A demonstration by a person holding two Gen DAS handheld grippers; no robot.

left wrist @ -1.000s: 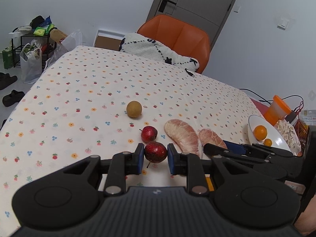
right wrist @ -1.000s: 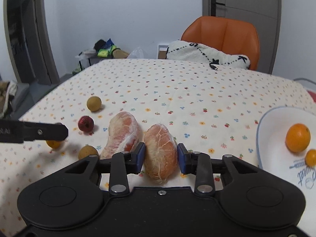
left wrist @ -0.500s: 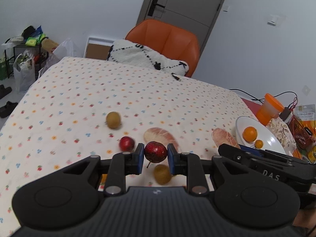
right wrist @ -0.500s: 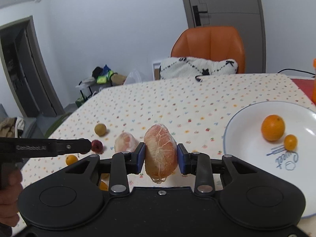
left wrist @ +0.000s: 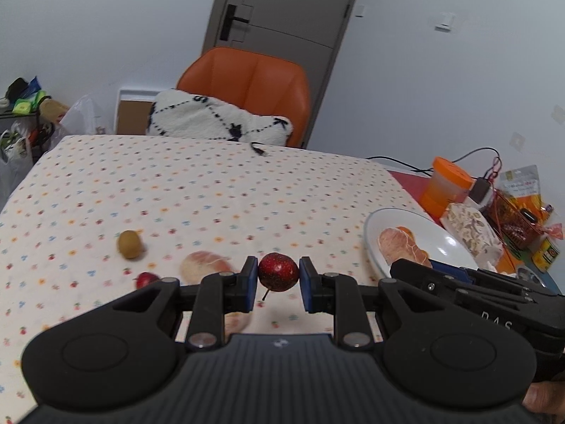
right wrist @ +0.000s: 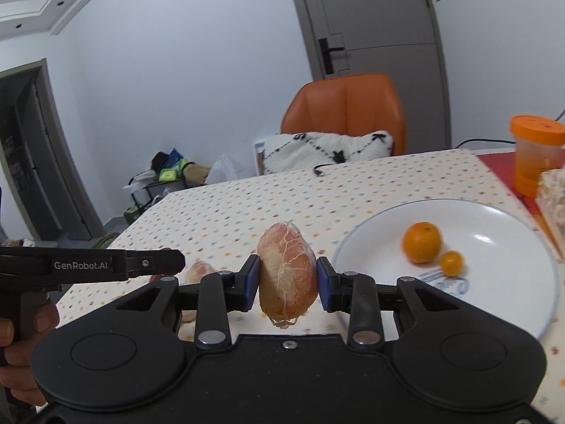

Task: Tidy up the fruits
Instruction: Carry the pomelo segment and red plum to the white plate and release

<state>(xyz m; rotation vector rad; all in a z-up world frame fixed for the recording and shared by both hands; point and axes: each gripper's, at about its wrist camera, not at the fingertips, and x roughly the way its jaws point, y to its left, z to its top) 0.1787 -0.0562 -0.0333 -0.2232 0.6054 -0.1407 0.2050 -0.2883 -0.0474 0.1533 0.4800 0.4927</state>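
Fruits are recorded across a bench (left wrist: 219,183) covered with a dotted cloth, listed from largest to smallest. A white plate (right wrist: 501,282) is set at the bench's right side; an orange (right wrist: 422,242) and a much smaller orange fruit (right wrist: 451,263) are seen lying on it, just beside each other. A peeled pomelo segment (right wrist: 286,279) is held clear of the bench, pinched between the blue pads of the right claw (right wrist: 286,281) just left of the plate rim — upright, its lower tip hanging free. A second pomelo segment (left wrist: 206,265) is noted resting on the cloth, partly hidden behind the left claw (left wrist: 278,279). A small dark red fruit (left wrist: 278,271) is gripped between that claw's pads, its stem pointing down, raised above the cloth. A brownish-yellow round fruit (left wrist: 129,244) is found on the cloth to the left, well apart from the plate. Another small red fruit (left wrist: 146,278) is partly seen at the claw's edge. A hand (right wrist: 14,349) is visible on the left device's grip.
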